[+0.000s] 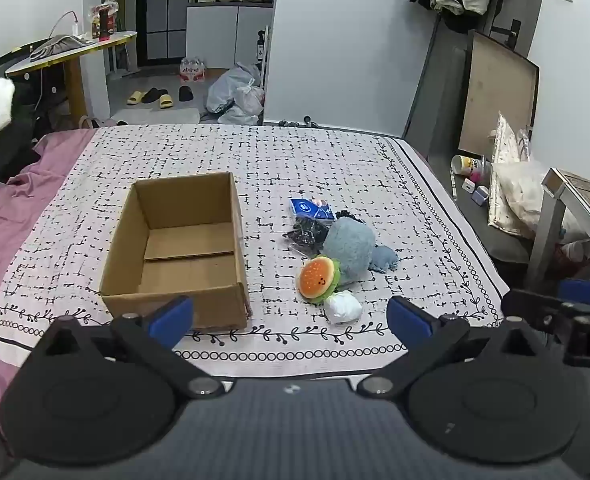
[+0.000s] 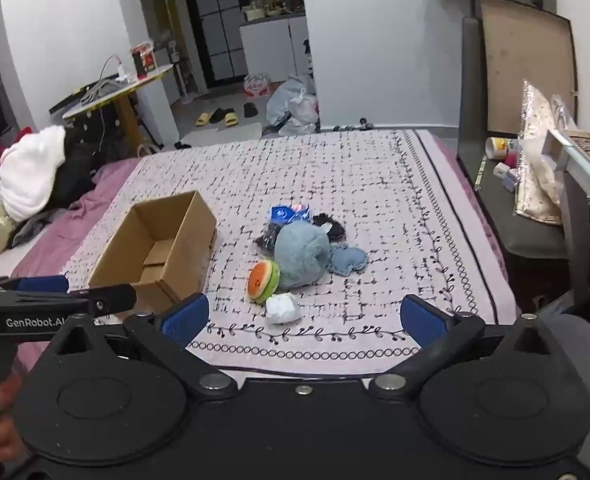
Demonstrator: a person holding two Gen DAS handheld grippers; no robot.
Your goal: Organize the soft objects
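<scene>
An open cardboard box (image 1: 183, 256) (image 2: 163, 248) stands empty on the patterned bedspread. To its right lies a small heap: a burger plush (image 1: 319, 278) (image 2: 262, 281), a blue-grey plush (image 1: 351, 248) (image 2: 301, 254), a white bundle (image 1: 343, 307) (image 2: 282, 308), a small blue cushion (image 1: 383, 259) (image 2: 347, 259), a blue tissue pack (image 1: 310, 209) (image 2: 289, 213) and a black packet (image 1: 306, 234). My left gripper (image 1: 291, 318) is open, near the bed's front edge, below box and heap. My right gripper (image 2: 305, 318) is open too, nothing between its fingers, just short of the white bundle.
Purple bedding (image 1: 19, 208) and a pile of clothes (image 2: 35, 176) lie at the left. Right of the bed stand a dark bench (image 2: 523, 220) with bags and small items and a leaning board (image 1: 495, 96). Beyond the bed is floor with slippers (image 1: 151, 98) and plastic bags (image 1: 237, 94).
</scene>
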